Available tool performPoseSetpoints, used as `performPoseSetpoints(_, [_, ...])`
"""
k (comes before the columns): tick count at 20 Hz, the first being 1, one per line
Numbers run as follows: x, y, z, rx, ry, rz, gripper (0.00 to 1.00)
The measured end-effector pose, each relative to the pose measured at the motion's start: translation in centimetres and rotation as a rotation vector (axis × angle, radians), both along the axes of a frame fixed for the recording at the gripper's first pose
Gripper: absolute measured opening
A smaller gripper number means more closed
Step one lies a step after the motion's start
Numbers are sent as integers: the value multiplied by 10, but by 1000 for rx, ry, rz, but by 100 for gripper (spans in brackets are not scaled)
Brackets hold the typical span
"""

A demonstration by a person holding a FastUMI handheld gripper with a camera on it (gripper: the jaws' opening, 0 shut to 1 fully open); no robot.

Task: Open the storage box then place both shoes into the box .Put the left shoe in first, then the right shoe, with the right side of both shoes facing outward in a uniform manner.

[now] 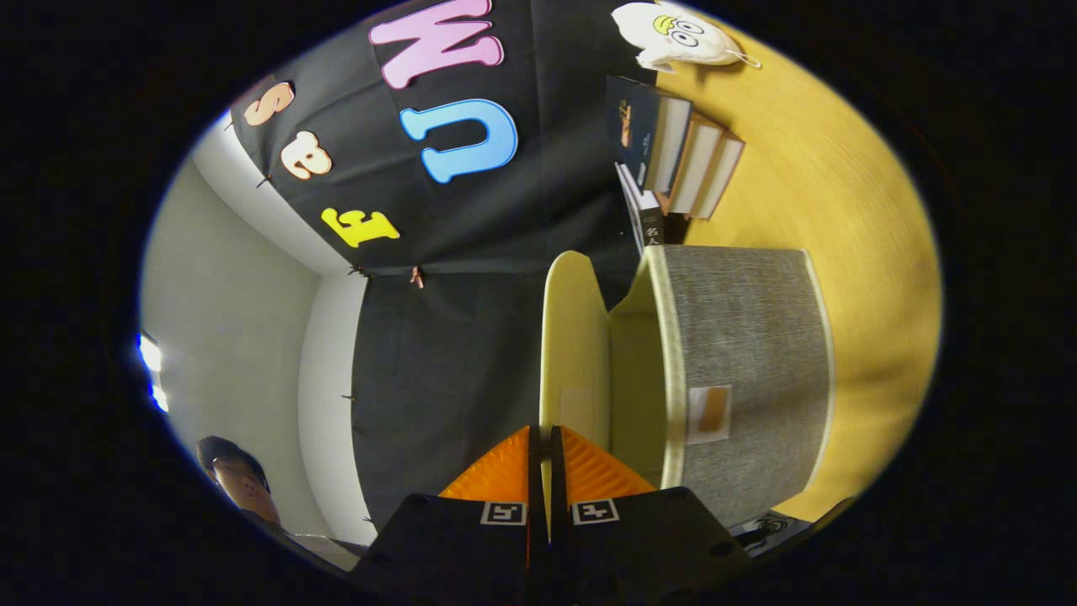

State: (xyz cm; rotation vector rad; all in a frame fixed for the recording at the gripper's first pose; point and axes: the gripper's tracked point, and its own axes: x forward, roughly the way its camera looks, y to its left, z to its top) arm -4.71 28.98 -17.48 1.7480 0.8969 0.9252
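Fingers (505,471) of gripper (541,459) pinch storage box (749,362) lid (568,337), raised edge-on.

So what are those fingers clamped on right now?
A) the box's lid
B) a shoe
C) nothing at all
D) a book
A: the gripper has both fingers pressed together on the edge of the pale yellow lid, which is swung away from the grey storage box.

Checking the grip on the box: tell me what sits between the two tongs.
In the gripper view, the thin edge of the storage box's raised lid runs between the tongs, which are closed on it; the box lies just beyond.
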Motion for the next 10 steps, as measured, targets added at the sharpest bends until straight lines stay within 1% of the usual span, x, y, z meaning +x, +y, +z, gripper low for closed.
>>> performPoseSetpoints(5, [23, 29, 65, 58, -90, -10, 5])
performPoseSetpoints(10, [28, 94, 117, 8, -199, 48, 5])
